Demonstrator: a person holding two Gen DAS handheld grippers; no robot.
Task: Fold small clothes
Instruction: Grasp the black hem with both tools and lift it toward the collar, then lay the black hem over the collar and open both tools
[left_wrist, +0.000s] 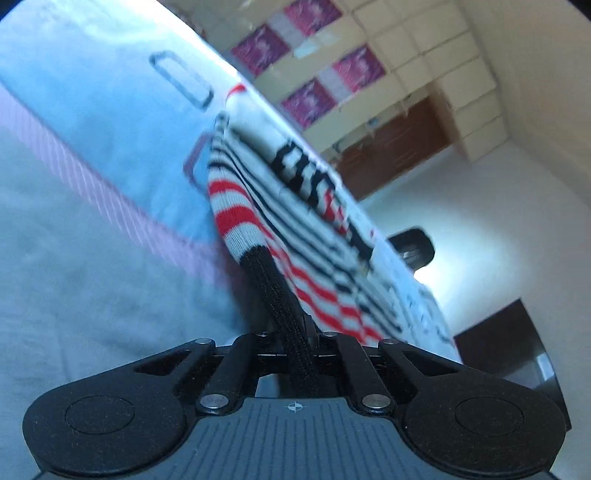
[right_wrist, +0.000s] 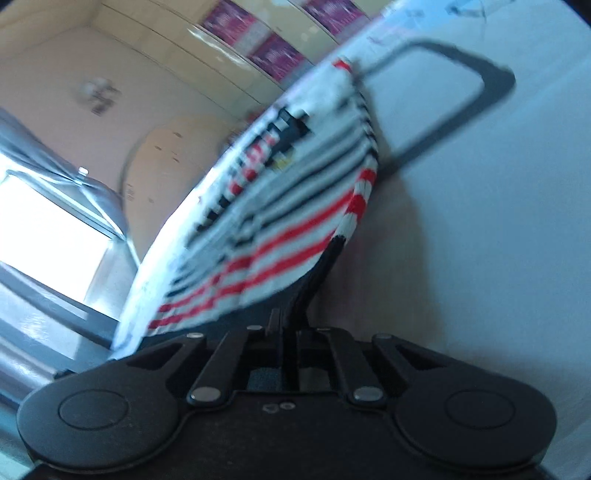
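Striped knitwear fills the middle of both wrist views: a small white garment (left_wrist: 295, 206) with red and dark stripes and a blocky dark pattern, lying on a pale cloth-covered bench (left_wrist: 92, 258).

Left wrist view, from left to right: the bench cloth fills the left half, crossed by a pink striped band (left_wrist: 74, 162) and printed with a dark rounded rectangle outline (left_wrist: 181, 79) at upper left. At centre, the left gripper (left_wrist: 255, 258) has its jaws closed on the garment's red-striped edge, which bunches over the black fingertips. To the right the garment stretches away; beyond it are pale cupboards with magenta panels (left_wrist: 314, 99) at upper right.

Right wrist view, from left to right: a bright window (right_wrist: 48, 225) sits at far left, then the garment (right_wrist: 280, 206) spreads across the centre. The right gripper (right_wrist: 334, 245) has its jaws closed on the opposite red-striped edge, just right of centre. A larger dark outline (right_wrist: 461, 96) is printed on the bench cloth (right_wrist: 498, 240) at upper right.

Both views are blurred by motion. The step appears to be carrying the gripped edge over to make a fold. To do it well, both hands should likely travel together at even height, keeping the edge taut and straight, and lay it down aligned with the far edge before releasing.
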